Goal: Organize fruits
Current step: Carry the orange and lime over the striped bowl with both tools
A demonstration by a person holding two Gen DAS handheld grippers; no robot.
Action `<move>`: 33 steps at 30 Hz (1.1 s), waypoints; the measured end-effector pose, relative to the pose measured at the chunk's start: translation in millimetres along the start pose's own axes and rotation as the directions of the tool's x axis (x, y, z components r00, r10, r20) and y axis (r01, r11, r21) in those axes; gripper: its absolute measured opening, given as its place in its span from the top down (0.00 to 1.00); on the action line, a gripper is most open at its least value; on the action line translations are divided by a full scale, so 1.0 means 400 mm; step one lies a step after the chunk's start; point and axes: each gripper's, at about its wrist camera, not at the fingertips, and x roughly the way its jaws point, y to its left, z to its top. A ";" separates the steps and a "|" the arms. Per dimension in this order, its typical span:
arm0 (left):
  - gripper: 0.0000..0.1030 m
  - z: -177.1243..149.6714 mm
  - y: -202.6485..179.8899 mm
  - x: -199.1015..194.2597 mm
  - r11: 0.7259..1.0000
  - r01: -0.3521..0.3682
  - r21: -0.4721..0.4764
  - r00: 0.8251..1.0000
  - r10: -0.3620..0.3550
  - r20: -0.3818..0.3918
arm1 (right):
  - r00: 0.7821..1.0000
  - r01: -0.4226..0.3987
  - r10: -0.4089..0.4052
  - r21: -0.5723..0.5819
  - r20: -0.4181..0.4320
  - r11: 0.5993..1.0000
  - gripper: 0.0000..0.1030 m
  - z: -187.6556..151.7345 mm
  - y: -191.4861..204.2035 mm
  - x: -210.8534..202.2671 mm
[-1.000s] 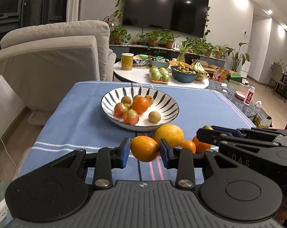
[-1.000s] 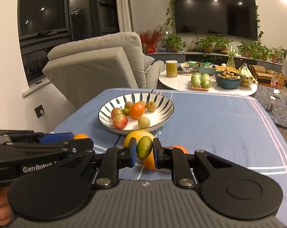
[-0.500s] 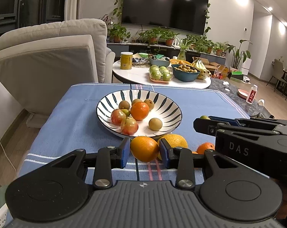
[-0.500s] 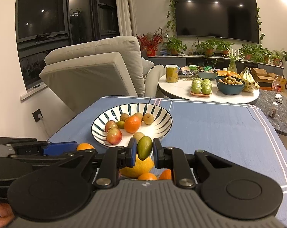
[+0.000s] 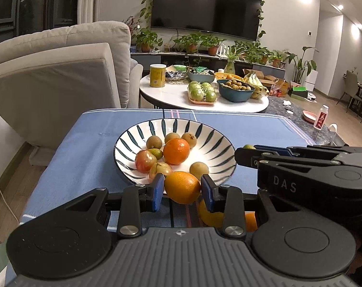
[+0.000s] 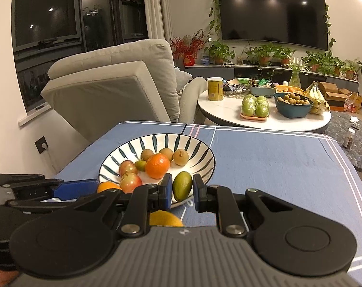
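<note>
Orange and smooth, a round orange point(image 5: 182, 187) is sitting between the blue pads of my left claw point(image 5: 182, 189), which is pinching it from both sides. I am holding it just in front of the near rim of the striped bowl point(image 5: 219, 143), a little above the blue cloth of the desk point(image 5: 85, 143).

My right claw point(image 6: 182, 189) is gripping a small green fruit point(image 6: 182, 186), oval and matte, standing upright between its pads. It is hanging over the near rim of the same bowl point(image 6: 204, 153).

The bowl is wide and shallow, glossy white ceramic with dark leaf-shaped stripes going out to the edge. Inside I am seeing a bright mandarin point(image 5: 176, 151) with dimpled skin, two reddish apples point(image 5: 145, 160), one small green fruit and several round brownish longans point(image 5: 154, 142) with rough skin. The fruits are lying mostly on the left and middle part; the right inner side of the bowl is showing bare white.

Below my left claw, more orange fruits point(image 5: 210, 217) are lying on the cloth, partly hidden by the claw body. The cloth is woven, with thin pink and white lines near the edges.

The two claws are near each other, side by side; the right one point(image 5: 300, 167) is filling the right part of the left view. Beyond the desk's far edge are standing a grey armchair point(image 5: 61, 71) and a round white table point(image 5: 204, 105).
</note>
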 end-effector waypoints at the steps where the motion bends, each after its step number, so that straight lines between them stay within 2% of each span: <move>1: 0.69 0.002 0.004 0.006 1.000 0.001 -0.004 1.000 -0.001 -0.003 | 1.000 0.000 0.000 0.000 -0.003 1.000 0.23 0.003 -0.002 0.008; 15: 0.69 0.019 0.023 0.054 1.000 -0.001 -0.019 1.000 0.001 -0.018 | 0.999 0.005 -0.005 -0.004 -0.039 1.000 0.23 0.021 -0.024 0.094; 33: 0.69 0.016 0.024 0.069 1.000 0.002 -0.015 0.999 -0.002 -0.036 | 0.998 0.014 -0.013 0.026 -0.056 1.000 0.23 0.020 -0.032 0.120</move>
